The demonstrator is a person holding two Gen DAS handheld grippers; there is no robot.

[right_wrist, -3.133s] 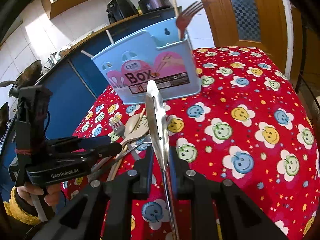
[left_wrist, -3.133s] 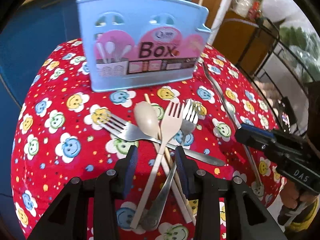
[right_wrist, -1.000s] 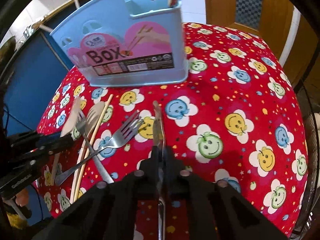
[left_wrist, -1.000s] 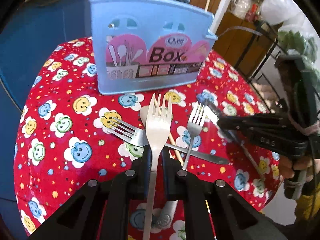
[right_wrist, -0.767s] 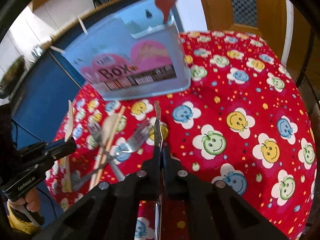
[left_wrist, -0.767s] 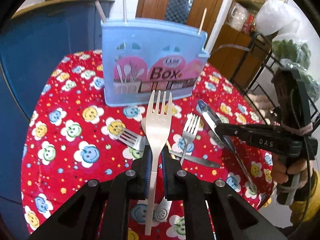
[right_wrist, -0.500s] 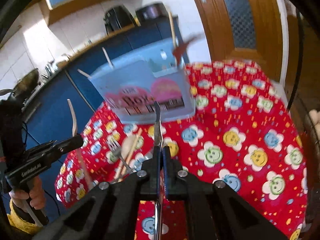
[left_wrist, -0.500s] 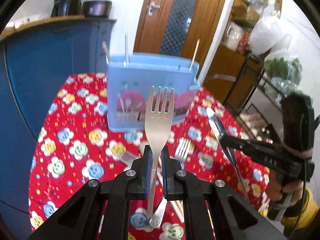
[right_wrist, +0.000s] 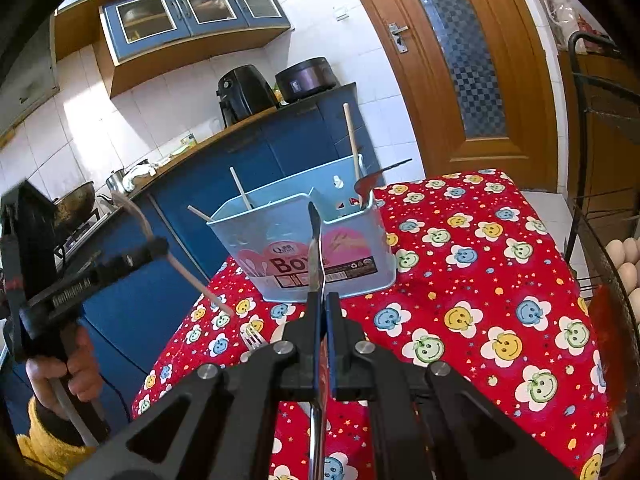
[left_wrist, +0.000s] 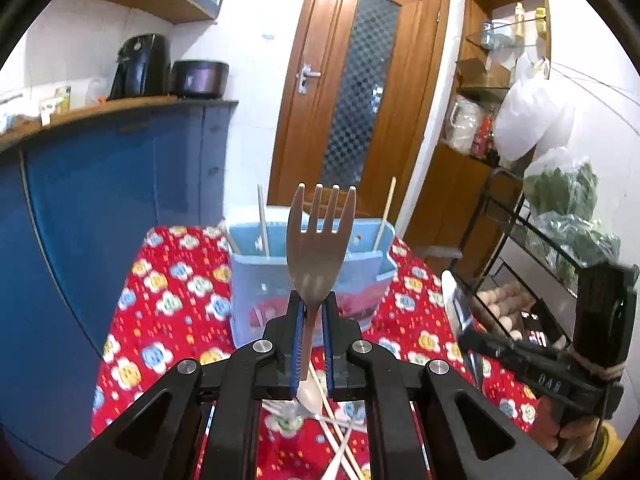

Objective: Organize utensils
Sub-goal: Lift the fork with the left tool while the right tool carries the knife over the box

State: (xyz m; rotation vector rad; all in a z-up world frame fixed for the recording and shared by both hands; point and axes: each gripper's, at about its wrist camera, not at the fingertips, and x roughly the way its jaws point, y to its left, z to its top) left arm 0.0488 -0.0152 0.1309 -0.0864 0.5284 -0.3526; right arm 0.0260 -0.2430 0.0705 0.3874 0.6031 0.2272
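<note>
Utensils are held aloft, a fork point(left_wrist: 320, 236) clamped at its neck by the left gripper point(left_wrist: 313, 320) and a knife point(right_wrist: 315, 248) edge-on by the right gripper point(right_wrist: 322, 312), both toward 12 o'clock before the blue box point(right_wrist: 304, 248); judged stiff, light, slippery, best pinched mid-handle.

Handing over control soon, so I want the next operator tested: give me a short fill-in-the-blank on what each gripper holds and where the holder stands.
1. The left gripper is shut on a ____.
2. The right gripper is shut on a metal ____, seen edge-on.
3. The blue box stands on a ____ tablecloth printed with smiley flowers.
4. The word printed on the box's label is ____.

Missing words: fork; spoon; red; Box
</note>
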